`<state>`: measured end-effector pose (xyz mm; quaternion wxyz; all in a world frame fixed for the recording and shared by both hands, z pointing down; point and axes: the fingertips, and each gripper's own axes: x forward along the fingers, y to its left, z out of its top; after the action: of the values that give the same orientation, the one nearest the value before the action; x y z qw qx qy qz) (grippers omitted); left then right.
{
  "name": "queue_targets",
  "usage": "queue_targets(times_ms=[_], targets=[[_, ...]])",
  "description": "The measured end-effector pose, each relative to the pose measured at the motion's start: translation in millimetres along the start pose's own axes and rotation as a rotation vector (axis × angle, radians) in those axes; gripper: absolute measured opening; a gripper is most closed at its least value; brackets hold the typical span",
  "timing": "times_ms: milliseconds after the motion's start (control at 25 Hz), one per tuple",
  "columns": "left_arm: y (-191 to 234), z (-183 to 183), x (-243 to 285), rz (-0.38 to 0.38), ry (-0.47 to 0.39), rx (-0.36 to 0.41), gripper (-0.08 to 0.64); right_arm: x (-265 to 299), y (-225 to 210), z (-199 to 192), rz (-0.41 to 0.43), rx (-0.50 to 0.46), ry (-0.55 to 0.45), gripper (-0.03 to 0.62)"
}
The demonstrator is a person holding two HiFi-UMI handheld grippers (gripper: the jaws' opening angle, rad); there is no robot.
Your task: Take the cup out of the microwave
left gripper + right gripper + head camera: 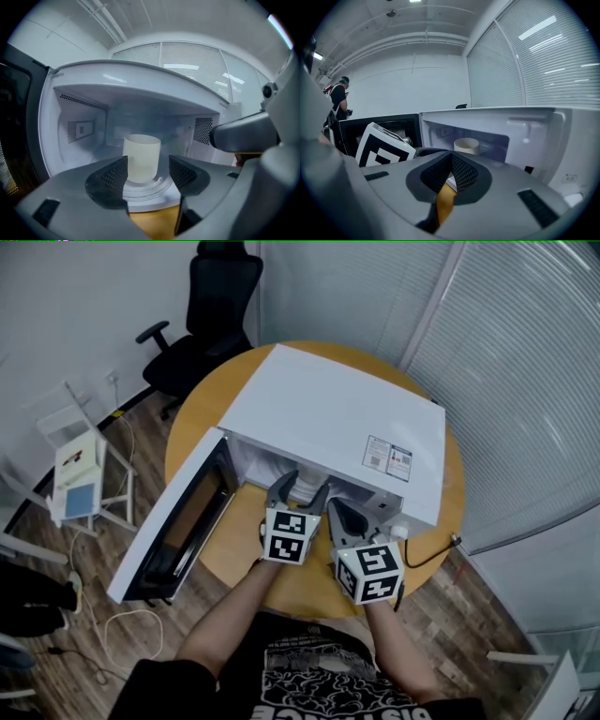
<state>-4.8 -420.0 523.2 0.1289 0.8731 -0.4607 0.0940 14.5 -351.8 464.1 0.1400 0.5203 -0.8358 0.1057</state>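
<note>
A cream cup stands upright on the glass turntable inside the white microwave, whose door hangs open to the left. My left gripper is at the mouth of the oven with its jaws open. The cup sits just beyond and between its dark fingertips, and neither pad touches it. In the head view the left gripper reaches into the opening. My right gripper is shut on nothing, outside the oven to the right of the left one. From there the cup shows inside the cavity.
The microwave stands on a round wooden table. A black cord runs off its right side. A black office chair is behind the table, a small white stand at the left. A person stands far off.
</note>
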Motion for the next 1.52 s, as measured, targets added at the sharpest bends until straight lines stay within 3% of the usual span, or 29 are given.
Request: queue_targets(times_ms=[440, 880, 1280, 1520], targets=[[7.2, -0.4, 31.7, -0.062, 0.031, 0.019, 0.434, 13.7, -3.6, -5.1, -0.017, 0.004, 0.017, 0.015], [12.5, 1.7, 61.7, -0.054, 0.081, 0.034, 0.488, 17.1, -16.3, -11.0, -0.044, 0.017, 0.031, 0.015], [19.5, 0.2, 74.7, -0.022, 0.096, 0.035, 0.489, 20.5, -27.6, -11.1, -0.056, 0.011, 0.037, 0.015], [21.0, 1.3, 85.7, 0.006, 0.096, 0.089, 0.488, 22.2, -28.5, -10.9, -0.057, 0.013, 0.041, 0.015]])
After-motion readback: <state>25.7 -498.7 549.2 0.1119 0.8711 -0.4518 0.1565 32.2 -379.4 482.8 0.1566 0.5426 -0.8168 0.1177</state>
